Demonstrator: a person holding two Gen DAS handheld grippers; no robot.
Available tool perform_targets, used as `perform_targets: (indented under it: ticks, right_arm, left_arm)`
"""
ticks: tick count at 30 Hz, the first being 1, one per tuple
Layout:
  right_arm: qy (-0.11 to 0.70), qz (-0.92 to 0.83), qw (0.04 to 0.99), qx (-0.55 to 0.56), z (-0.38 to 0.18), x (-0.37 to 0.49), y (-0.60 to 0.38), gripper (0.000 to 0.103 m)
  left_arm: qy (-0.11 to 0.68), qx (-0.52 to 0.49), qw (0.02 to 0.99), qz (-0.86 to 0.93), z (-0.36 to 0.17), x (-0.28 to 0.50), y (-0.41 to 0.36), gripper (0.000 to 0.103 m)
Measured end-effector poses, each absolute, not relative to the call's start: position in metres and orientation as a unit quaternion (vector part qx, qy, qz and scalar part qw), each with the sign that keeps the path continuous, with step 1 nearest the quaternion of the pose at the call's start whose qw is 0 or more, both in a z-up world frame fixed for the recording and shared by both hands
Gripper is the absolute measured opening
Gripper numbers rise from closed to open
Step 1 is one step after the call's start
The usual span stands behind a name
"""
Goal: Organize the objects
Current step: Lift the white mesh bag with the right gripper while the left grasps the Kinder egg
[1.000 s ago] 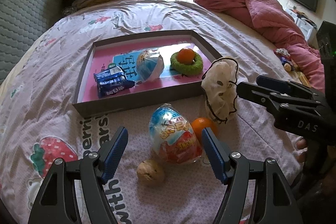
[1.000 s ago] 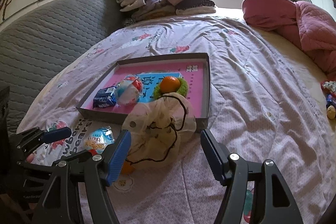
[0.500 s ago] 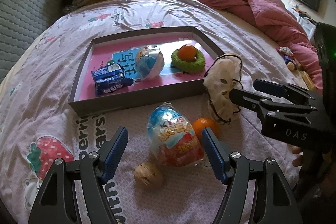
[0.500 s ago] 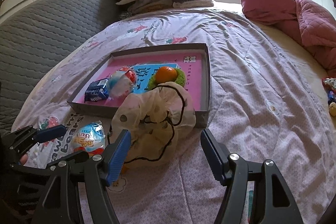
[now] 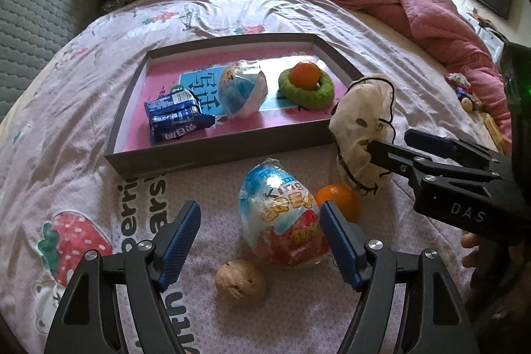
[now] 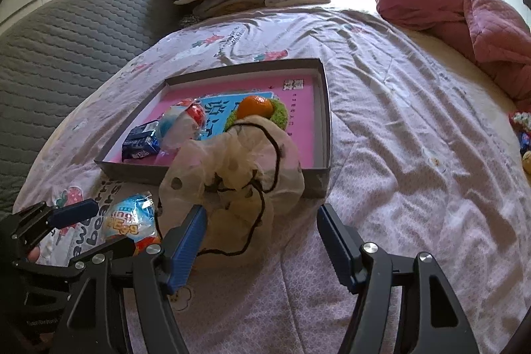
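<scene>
We see the shallow box (image 5: 212,151) on the bedsheet (image 5: 83,155), half filled. Our right gripper (image 6: 262,238), fingers wide, may snag the drawstring pouch (image 6: 239,168). Our left gripper (image 5: 259,241), jaws just widened and empty, could roll the foil egg (image 5: 282,218), marked "King", against the orange (image 5: 341,201). "DAS" marks the right gripper.

Your cream scrunchie (image 6: 232,165) hides the near part of the green ring (image 6: 278,113) in the right wrist view. The loose orange (image 5: 338,201) sits half behind the egg packet (image 5: 282,214).
</scene>
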State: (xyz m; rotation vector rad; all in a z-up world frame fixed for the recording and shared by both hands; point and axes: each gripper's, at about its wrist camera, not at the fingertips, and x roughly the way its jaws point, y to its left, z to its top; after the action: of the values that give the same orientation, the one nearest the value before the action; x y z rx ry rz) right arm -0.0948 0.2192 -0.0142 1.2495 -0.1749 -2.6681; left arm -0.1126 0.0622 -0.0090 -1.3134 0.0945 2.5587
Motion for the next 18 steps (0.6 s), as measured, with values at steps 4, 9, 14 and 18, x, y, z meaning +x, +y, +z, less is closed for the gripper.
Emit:
perform_targets:
  ticks: [4, 9, 14, 18]
  right_arm:
    - [-0.072, -0.898, 0.095, 0.424, -0.018, -0.097, 0.22, 0.068]
    - [-0.094, -0.895, 0.097, 0.424, -0.02, -0.102, 0.221, 0.068]
    - [-0.097, -0.892, 0.1, 0.43, -0.026, -0.109, 0.216, 0.068]
    - [-0.117, -0.885, 0.108, 0.439, -0.034, -0.114, 0.216, 0.068]
  left_arm:
    - [0.036, -0.452, 0.133, 0.881, -0.011, -0.114, 0.065, 0.075]
    - [0.036, -0.457, 0.135, 0.878, -0.016, -0.117, 0.067, 0.078]
    - [0.033, -0.458, 0.136, 0.878, -0.019, -0.121, 0.069, 0.078]
    - [0.026, -0.46, 0.137, 0.877, -0.02, -0.125, 0.065, 0.078]
